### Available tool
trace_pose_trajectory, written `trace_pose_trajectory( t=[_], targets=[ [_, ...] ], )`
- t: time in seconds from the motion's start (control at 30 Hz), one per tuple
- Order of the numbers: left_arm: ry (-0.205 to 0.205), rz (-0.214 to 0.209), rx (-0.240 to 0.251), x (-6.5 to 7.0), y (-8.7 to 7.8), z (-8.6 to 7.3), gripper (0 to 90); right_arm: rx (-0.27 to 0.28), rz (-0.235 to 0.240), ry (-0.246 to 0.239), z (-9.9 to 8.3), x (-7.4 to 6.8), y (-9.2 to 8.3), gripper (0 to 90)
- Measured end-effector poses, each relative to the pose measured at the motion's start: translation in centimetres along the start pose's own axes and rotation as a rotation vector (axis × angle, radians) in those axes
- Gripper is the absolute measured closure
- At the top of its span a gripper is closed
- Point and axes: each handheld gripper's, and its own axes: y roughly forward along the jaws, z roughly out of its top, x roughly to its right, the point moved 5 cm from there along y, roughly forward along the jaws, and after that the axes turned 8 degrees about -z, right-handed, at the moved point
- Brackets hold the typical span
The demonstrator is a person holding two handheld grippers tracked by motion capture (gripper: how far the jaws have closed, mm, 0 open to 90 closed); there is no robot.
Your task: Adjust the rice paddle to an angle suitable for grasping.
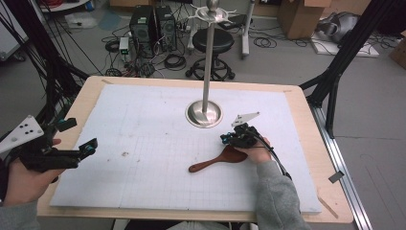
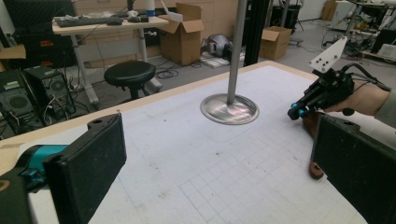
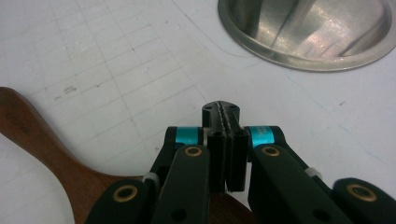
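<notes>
A brown wooden spoon (image 1: 210, 163) lies flat on the white gridded board (image 1: 143, 124), handle pointing toward the front left. My right gripper (image 1: 225, 140) hovers low over the spoon's bowl end, its jaws pressed together with nothing between them. In the right gripper view the shut tips (image 3: 222, 109) sit just past the spoon (image 3: 42, 140), whose bowl runs under the gripper body. My left gripper (image 1: 79, 135) is held at the table's left edge, open and empty. From the left gripper view its wide-apart pads (image 2: 93, 158) frame the right gripper (image 2: 294, 114) and the spoon (image 2: 316, 170).
A steel stand with a round base (image 1: 204, 115) and tall pole rises at the board's far middle, close beyond the right gripper; its base rim (image 3: 308, 37) is near the tips. Stools, computers and cables lie on the floor beyond the table's wooden rim (image 1: 191, 82).
</notes>
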Motion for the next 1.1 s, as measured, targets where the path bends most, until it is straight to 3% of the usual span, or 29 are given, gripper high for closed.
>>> trace_pose_trajectory(
  t=[0.8, 1.1],
  targets=[
    [-0.003, -0.004, -0.003, -0.1, 0.1, 0.0, 3.7, -0.049, 0.001, 0.002, -0.5, 0.1, 0.4, 89.6],
    [0.003, -0.028, 0.002, -0.2, 1.0, 0.4, 3.8, -0.067, 0.003, -0.004, -1.0, -0.3, -0.3, 89.9]
  ],
)
